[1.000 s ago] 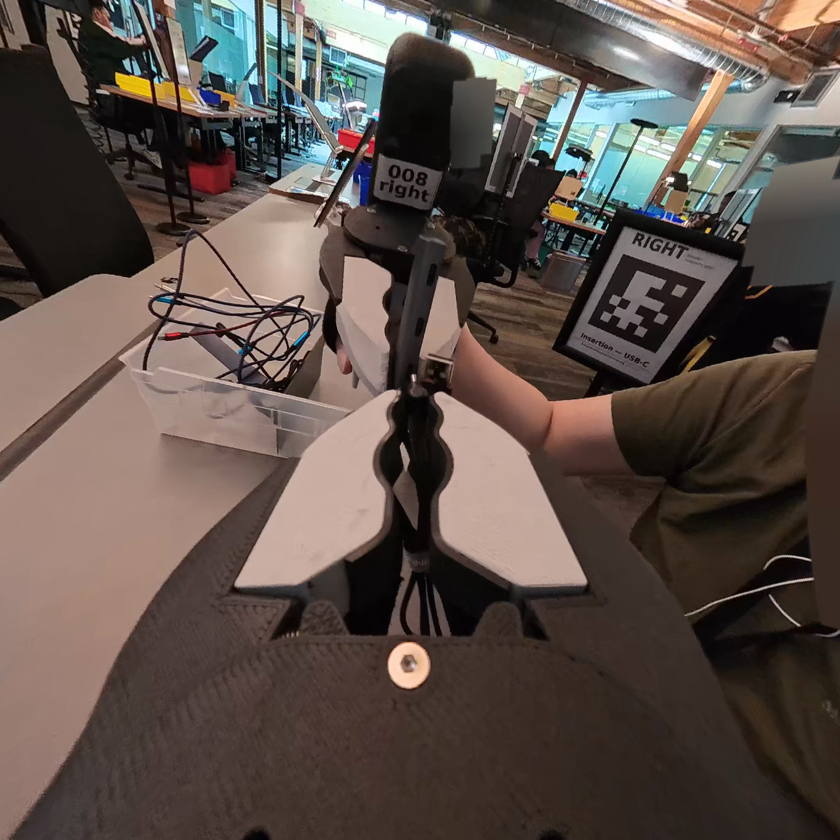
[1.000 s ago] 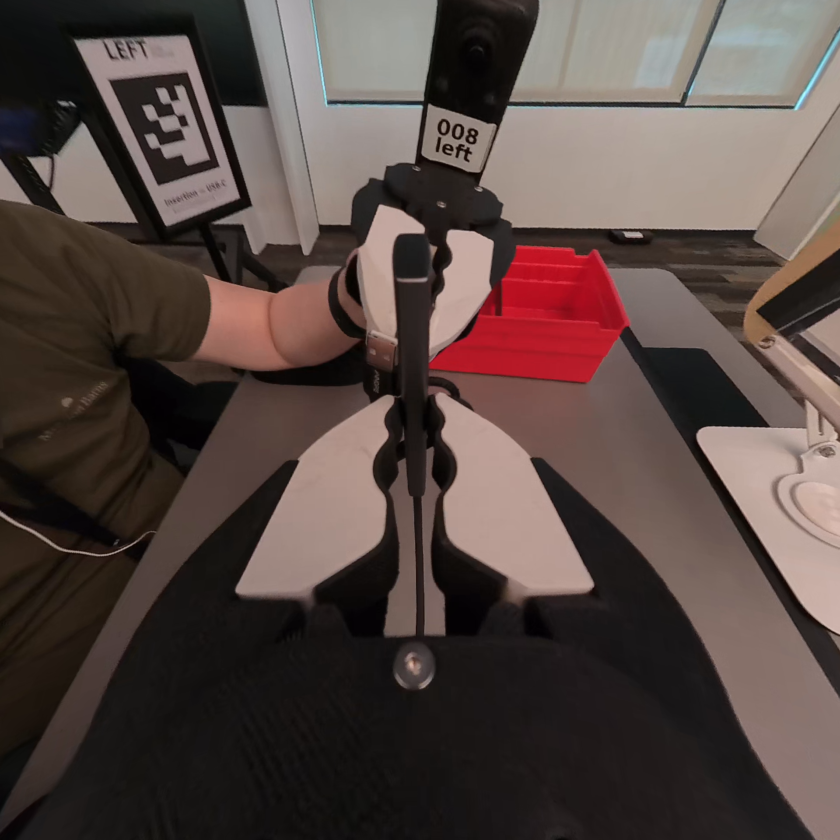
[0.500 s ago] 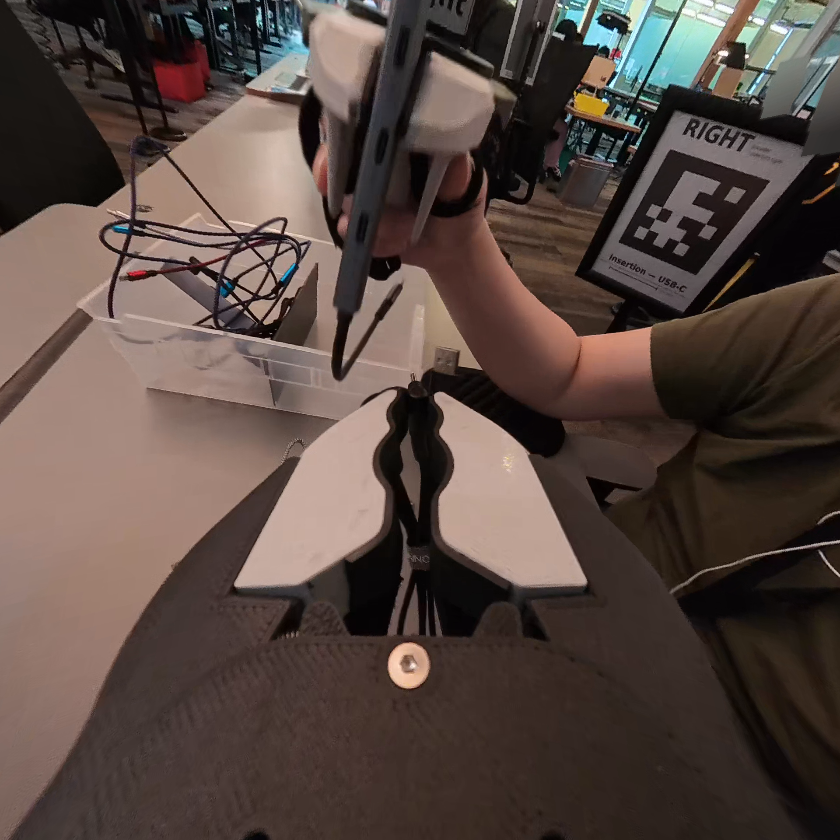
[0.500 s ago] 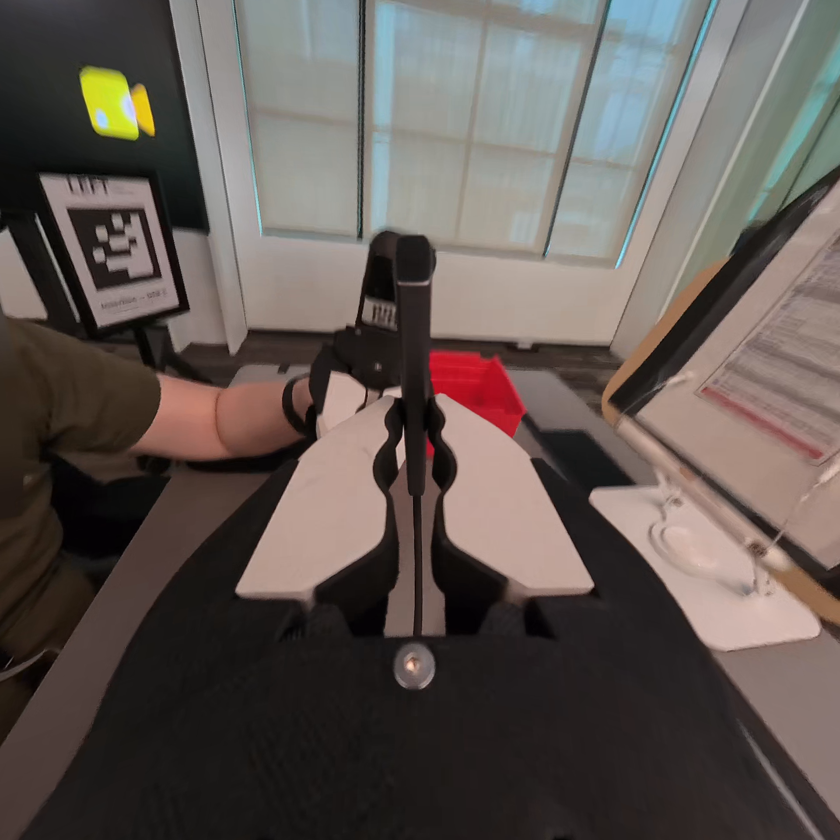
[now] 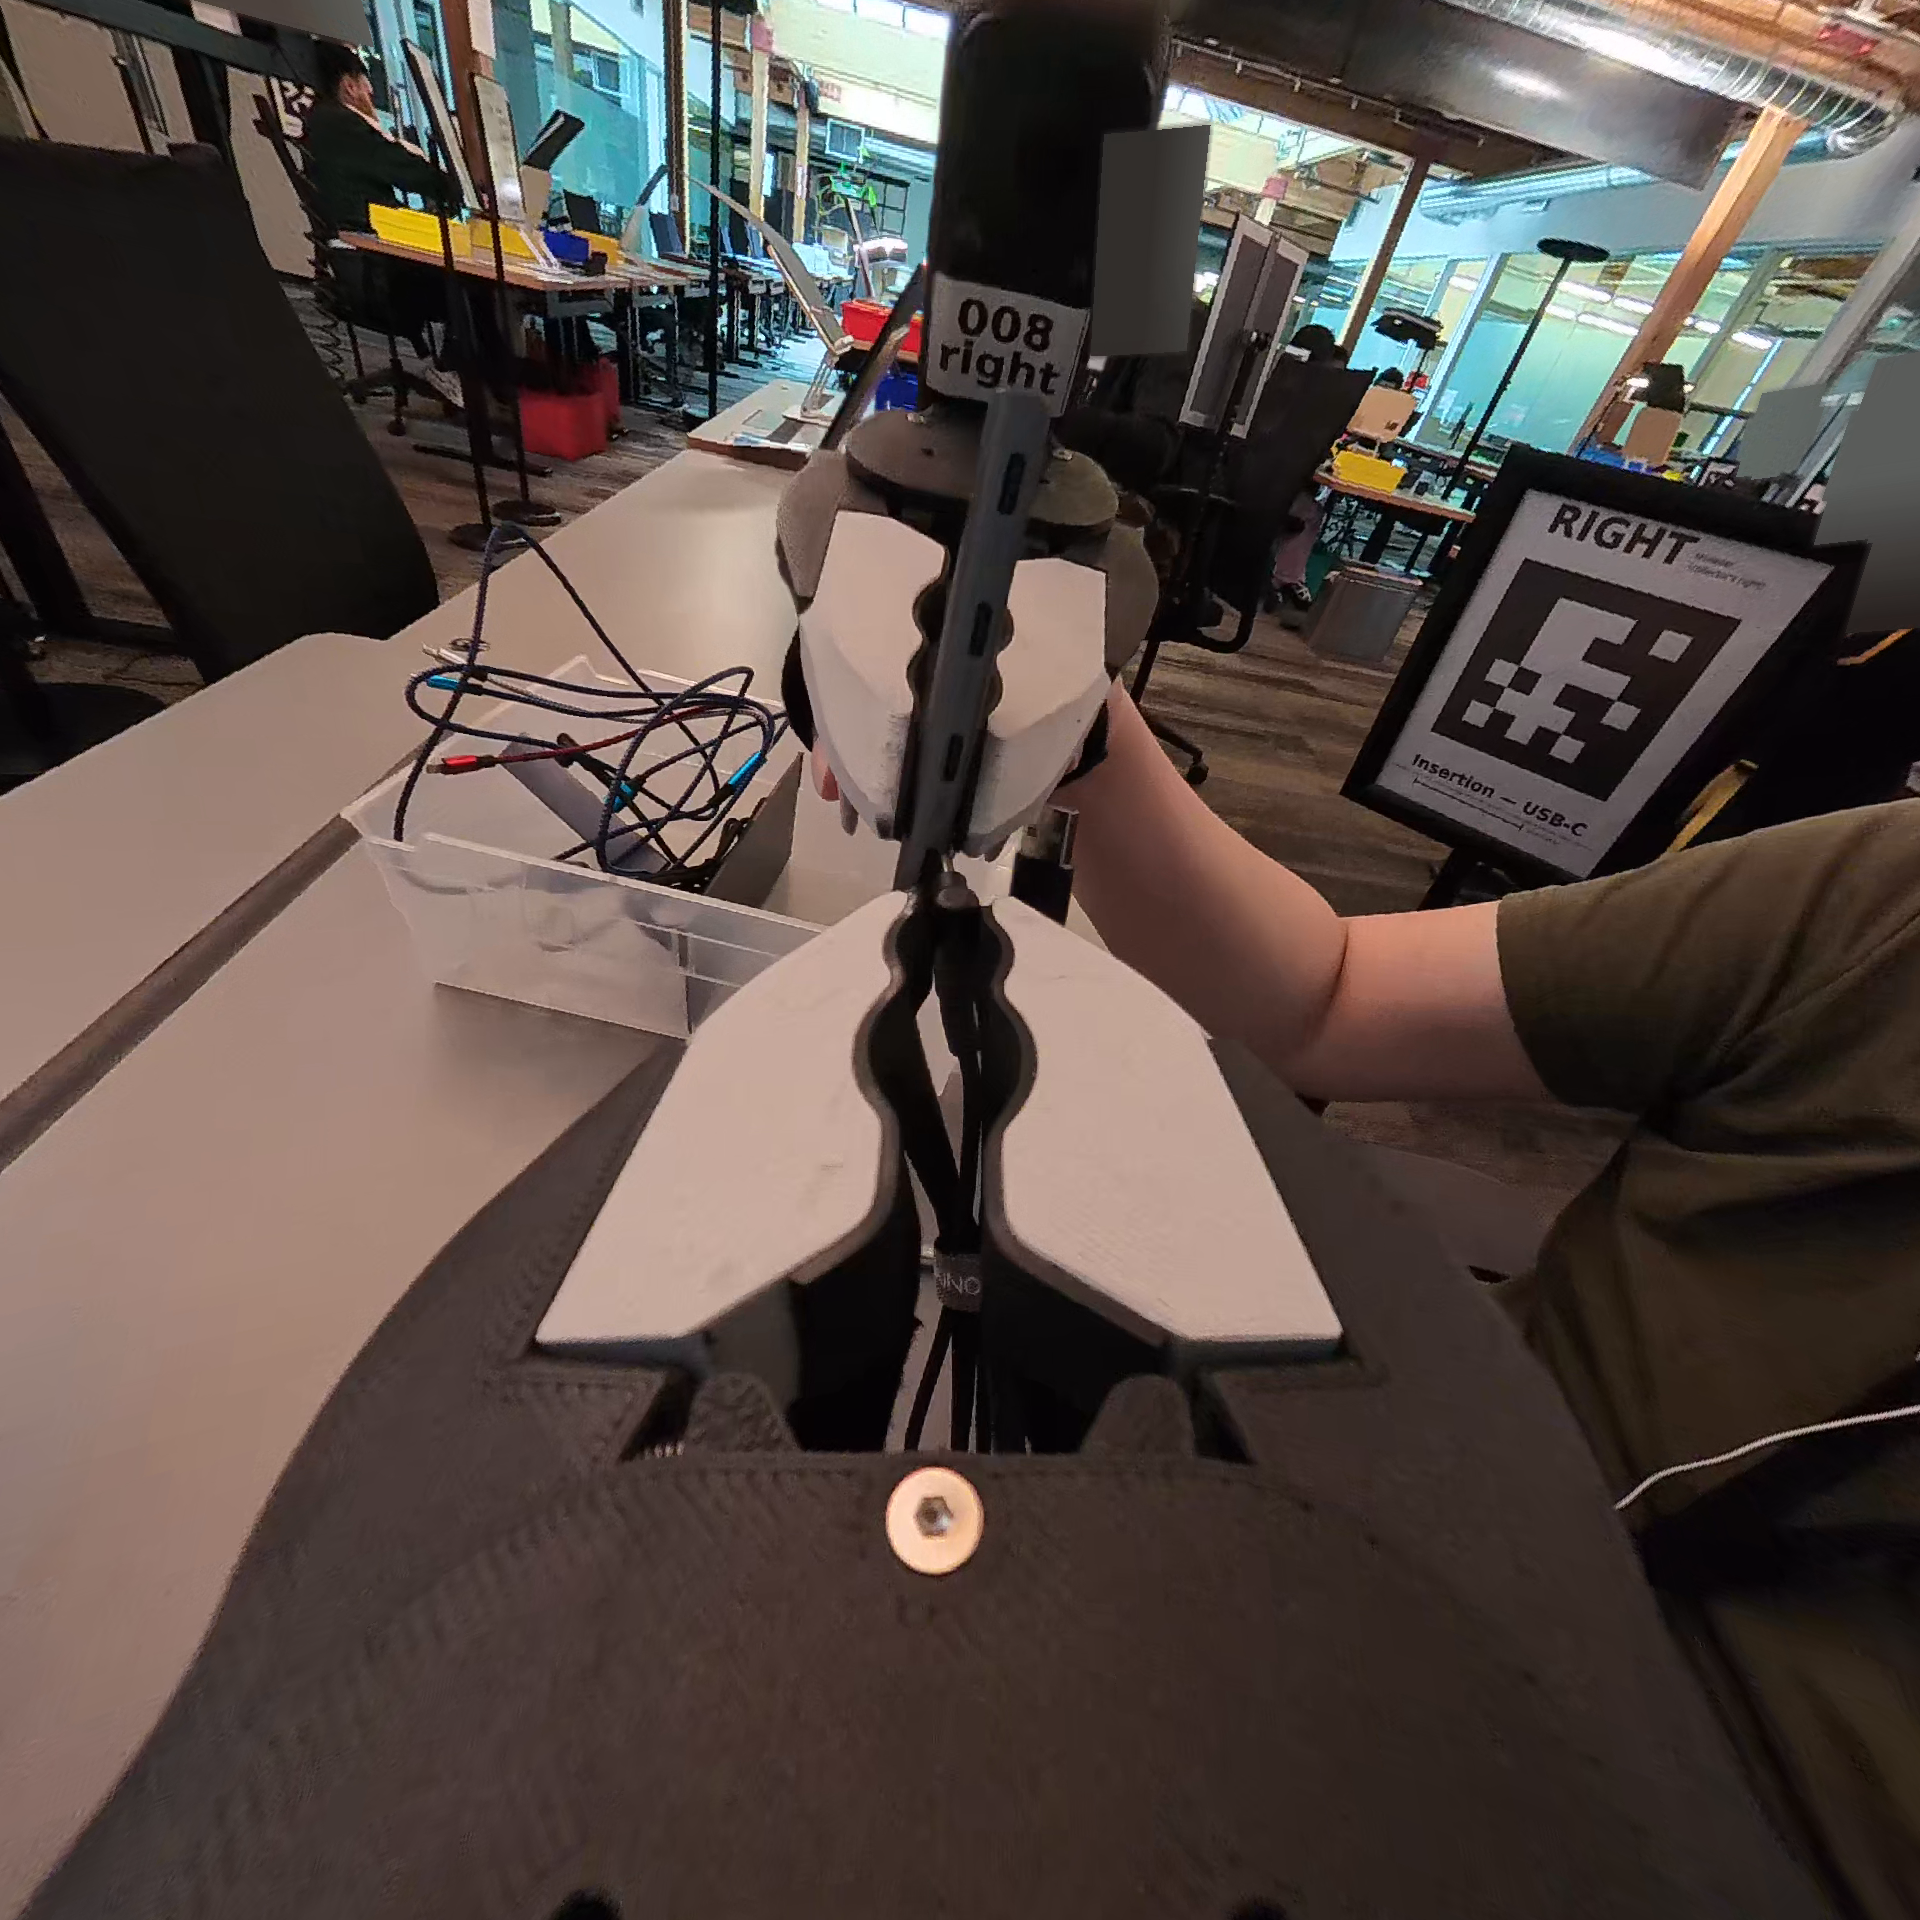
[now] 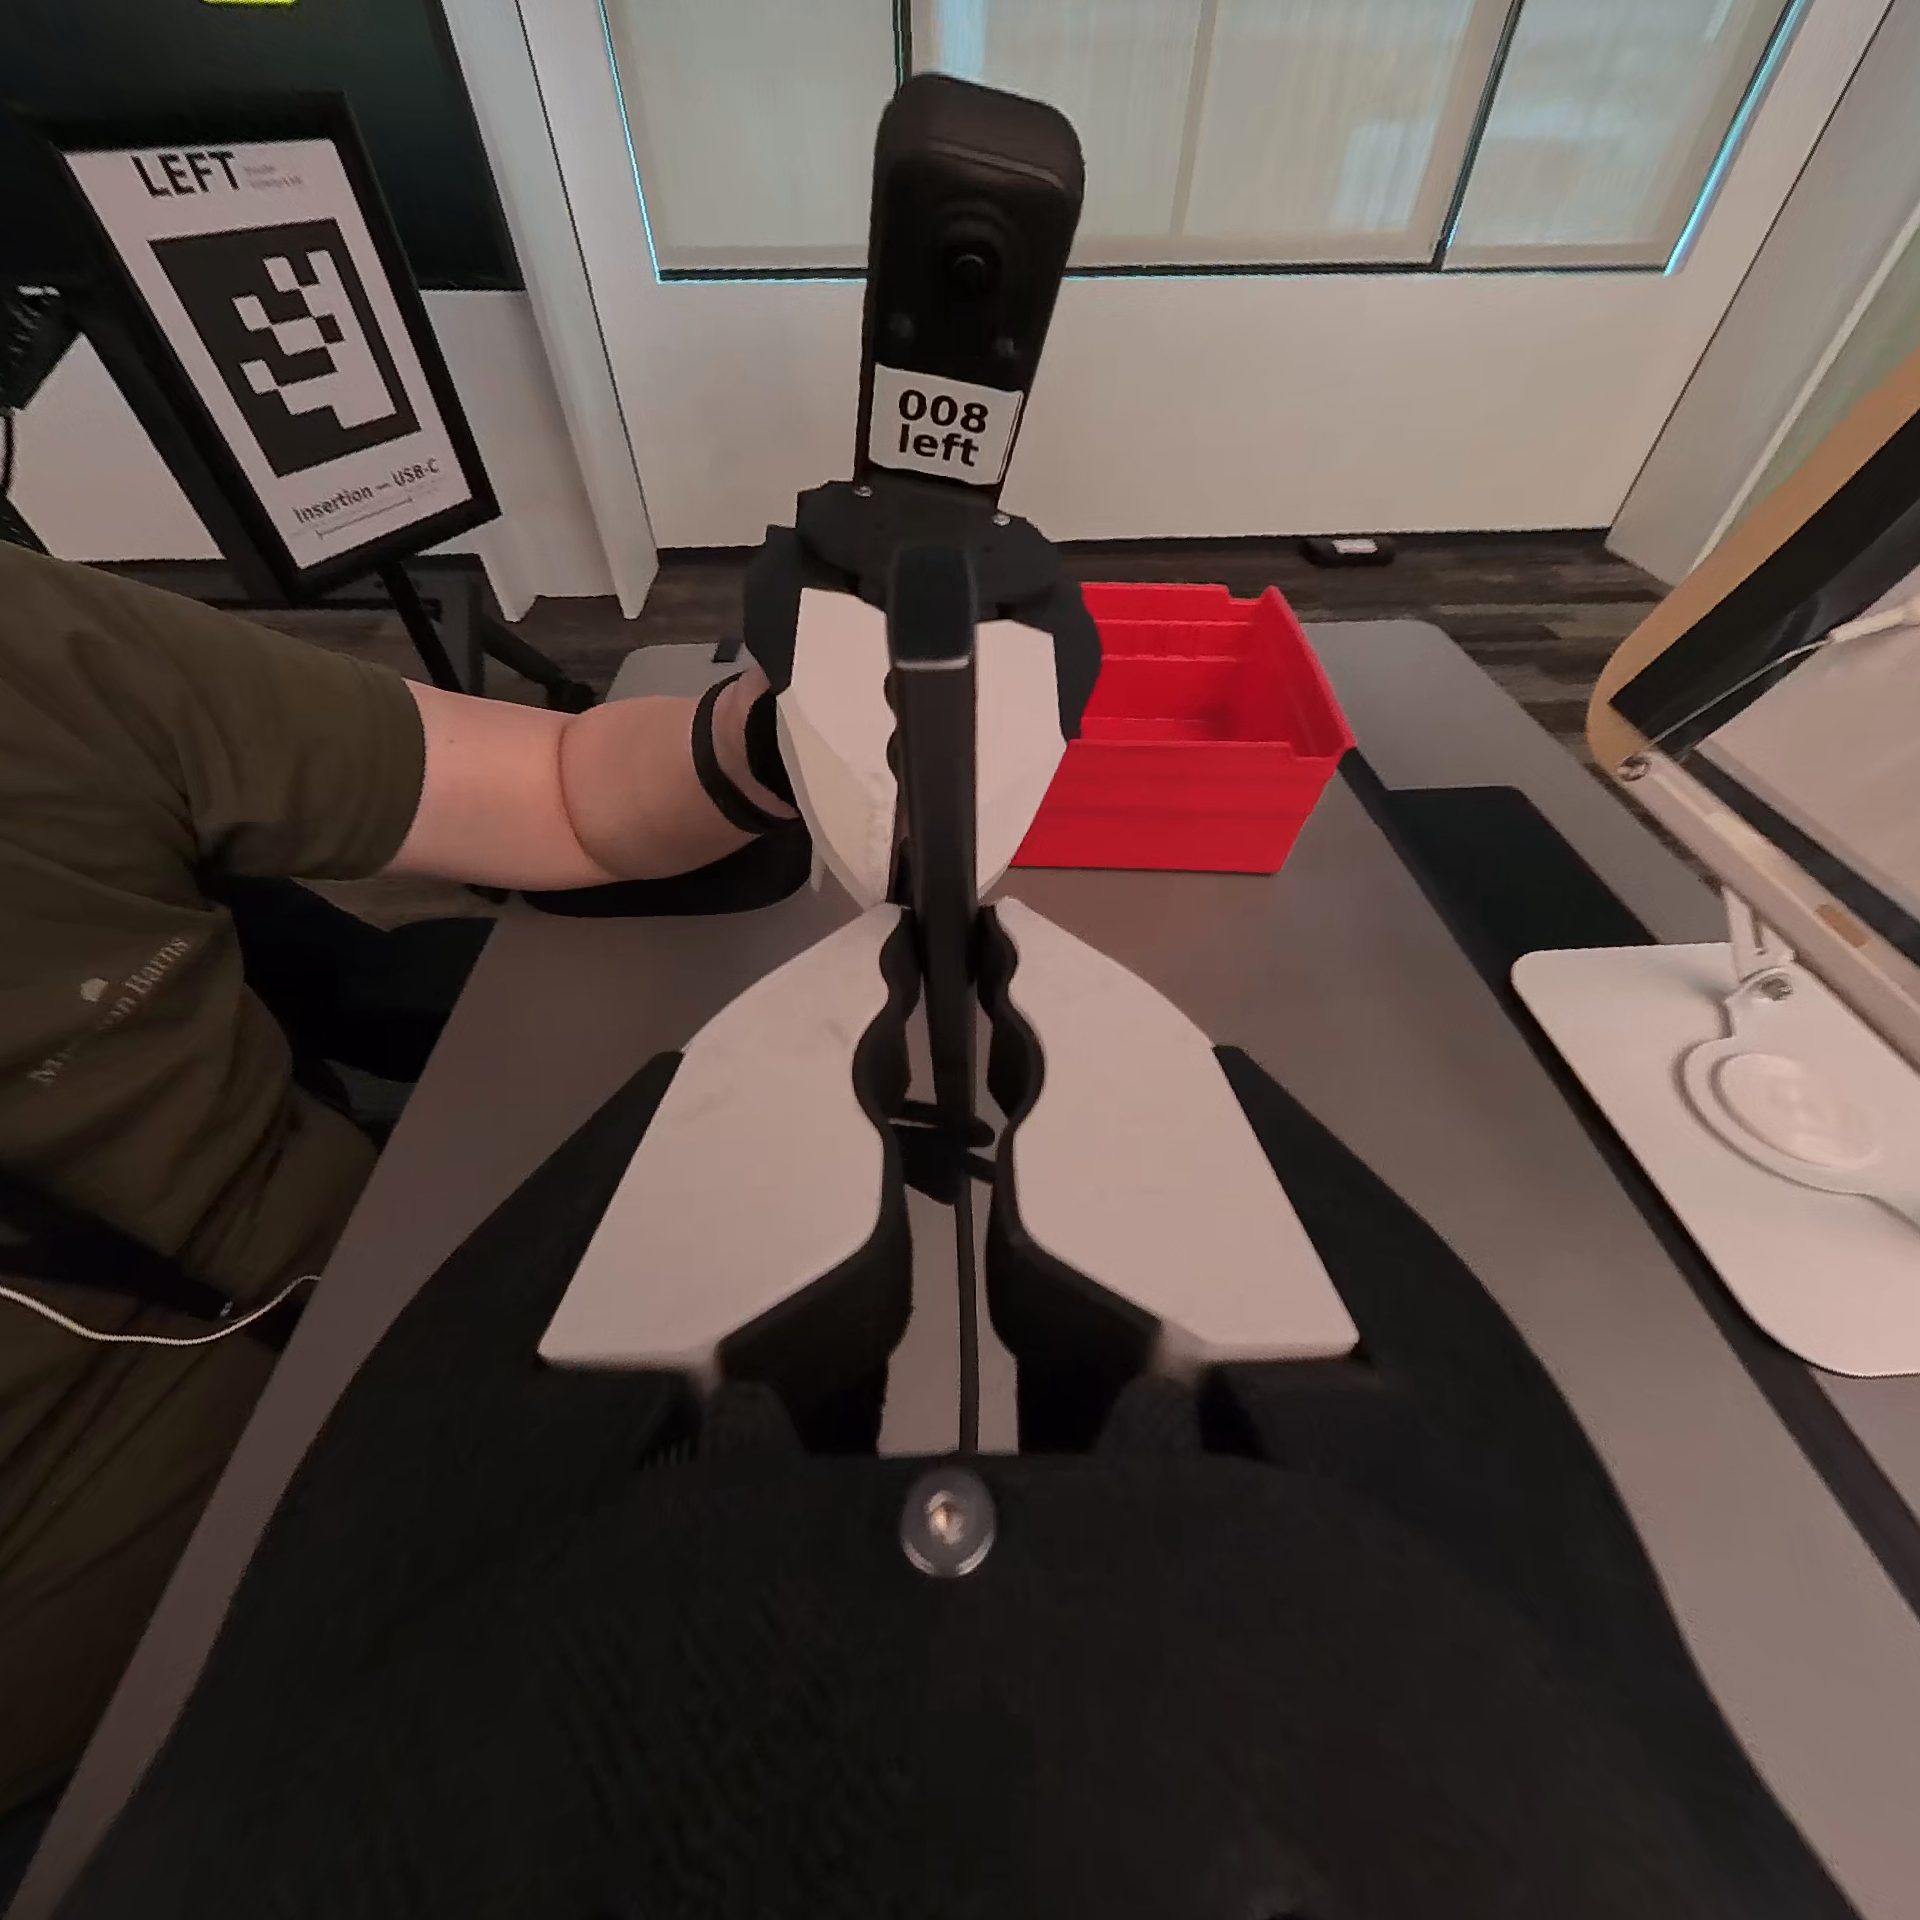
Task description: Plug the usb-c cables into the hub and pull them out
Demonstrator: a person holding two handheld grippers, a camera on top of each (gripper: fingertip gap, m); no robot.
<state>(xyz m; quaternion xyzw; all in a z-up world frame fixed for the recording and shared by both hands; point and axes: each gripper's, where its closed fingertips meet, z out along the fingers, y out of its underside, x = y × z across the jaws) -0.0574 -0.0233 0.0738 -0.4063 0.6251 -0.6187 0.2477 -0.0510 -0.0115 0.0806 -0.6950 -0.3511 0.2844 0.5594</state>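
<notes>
Half a second ago the hub was lifted well clear of the cable tip; now we have brought the two hand-held grippers nose to nose again. Our right hand-held gripper [image 6: 940, 920] is clenched on the slim grey USB-C hub [image 5: 971, 634], which stands almost upright between its white fingers [image 5: 862, 665]. Our left hand-held gripper [image 5: 943, 914] is clamped on a bundle of black usb-c cables [image 5: 951, 1049], with a small connector tip [image 5: 948, 888] poking out and meeting the hub's lower end. Whether that tip is seated in a port or only touching, we cannot tell. A metal USB-A plug [image 5: 1049, 847] hangs just beside the hub.

We judge ourselves mid-cycle: this insertion needs confirming, then pulling out. More braided cables [image 5: 582, 738] wait in the clear bin [image 5: 561, 925] on the bench [image 5: 208, 1143].
</notes>
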